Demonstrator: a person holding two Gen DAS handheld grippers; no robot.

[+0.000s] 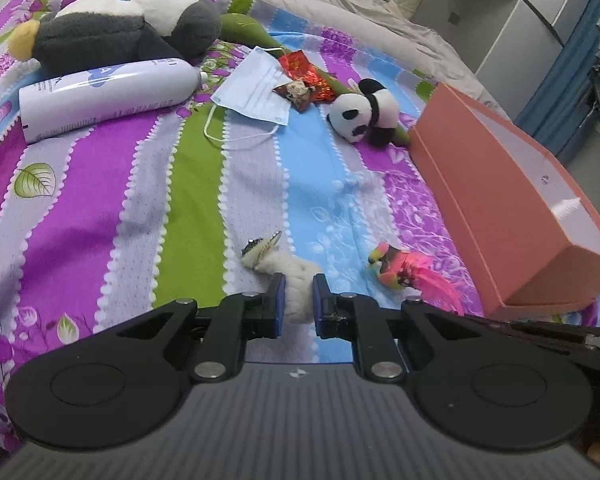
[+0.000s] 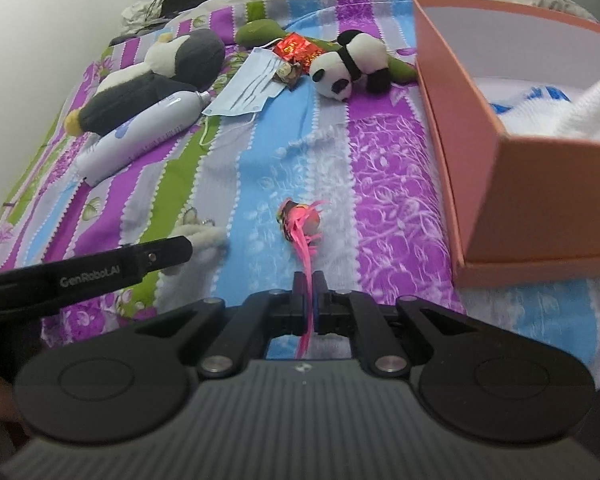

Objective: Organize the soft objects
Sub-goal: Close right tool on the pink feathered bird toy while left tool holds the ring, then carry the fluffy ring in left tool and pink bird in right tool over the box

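Observation:
My left gripper (image 1: 299, 285) is shut on a white fluffy toy (image 1: 298, 276) with a glittery clip end, low over the striped bedspread; it also shows in the right wrist view (image 2: 206, 238). My right gripper (image 2: 310, 280) is shut on the tail feather of a pink feathered bird toy (image 2: 300, 220), which also shows in the left wrist view (image 1: 404, 270). A small panda plush (image 1: 364, 114) (image 2: 346, 66) lies farther back beside the pink box (image 1: 496, 200) (image 2: 540, 208). A large grey and white penguin plush (image 1: 116, 30) (image 2: 156, 72) lies at the back left.
A white spray bottle (image 1: 104, 94) (image 2: 140, 136), a blue face mask (image 1: 256, 86) (image 2: 246, 88), red wrappers (image 1: 306, 72) and a green plush (image 1: 244, 28) lie on the bed. White fabric (image 2: 548, 112) sits inside the box. A grey blanket (image 1: 360, 12) lies behind.

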